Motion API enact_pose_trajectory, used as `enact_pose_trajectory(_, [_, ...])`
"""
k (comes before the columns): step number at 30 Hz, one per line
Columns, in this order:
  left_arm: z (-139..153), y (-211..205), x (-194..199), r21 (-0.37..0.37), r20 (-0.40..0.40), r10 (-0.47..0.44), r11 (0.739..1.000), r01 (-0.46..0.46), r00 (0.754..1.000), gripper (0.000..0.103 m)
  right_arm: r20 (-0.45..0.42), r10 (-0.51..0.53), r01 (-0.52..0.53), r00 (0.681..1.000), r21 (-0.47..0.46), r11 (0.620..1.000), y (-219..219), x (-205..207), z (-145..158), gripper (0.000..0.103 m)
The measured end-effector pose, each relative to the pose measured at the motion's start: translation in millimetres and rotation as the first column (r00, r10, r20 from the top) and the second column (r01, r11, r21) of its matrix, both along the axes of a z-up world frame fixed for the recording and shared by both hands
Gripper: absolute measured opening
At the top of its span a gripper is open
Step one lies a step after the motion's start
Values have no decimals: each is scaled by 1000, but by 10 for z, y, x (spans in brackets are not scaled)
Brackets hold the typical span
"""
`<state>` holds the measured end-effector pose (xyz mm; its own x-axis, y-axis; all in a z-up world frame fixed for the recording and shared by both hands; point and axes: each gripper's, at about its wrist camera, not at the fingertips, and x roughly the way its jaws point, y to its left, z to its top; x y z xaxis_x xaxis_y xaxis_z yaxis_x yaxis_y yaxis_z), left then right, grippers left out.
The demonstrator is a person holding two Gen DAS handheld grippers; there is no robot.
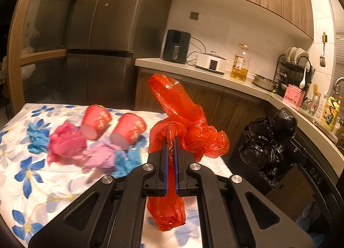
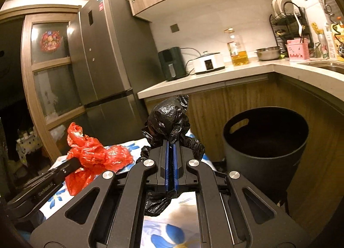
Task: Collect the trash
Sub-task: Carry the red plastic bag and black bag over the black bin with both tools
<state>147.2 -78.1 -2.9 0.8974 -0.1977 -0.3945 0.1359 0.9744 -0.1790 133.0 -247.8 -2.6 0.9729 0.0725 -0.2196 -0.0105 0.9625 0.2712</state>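
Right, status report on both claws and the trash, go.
Left claw shut on red bag. Right claw shut on black bag. Bin open, nothing blocking it. Cups and gloves remain on table.

pink and blue scraps on the tablecloth are blurred.

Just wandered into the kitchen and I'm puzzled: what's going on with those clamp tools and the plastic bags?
A person is clearing trash with a hand-held gripper in each hand. The left hand-held gripper is shut on a crumpled red plastic bag; the right hand-held gripper is shut on a black plastic bag. A black trash bin stands open on the floor nearby. Two red paper cups and crumpled gloves lie on the floral tablecloth.
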Motion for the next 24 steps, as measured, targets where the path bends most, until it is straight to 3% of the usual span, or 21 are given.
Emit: enact_pose_trajectory(24, [108, -1181, 376, 52, 22, -173, 984, 172, 985, 4, 53, -193, 192, 980, 19, 981, -979, -89, 128, 3])
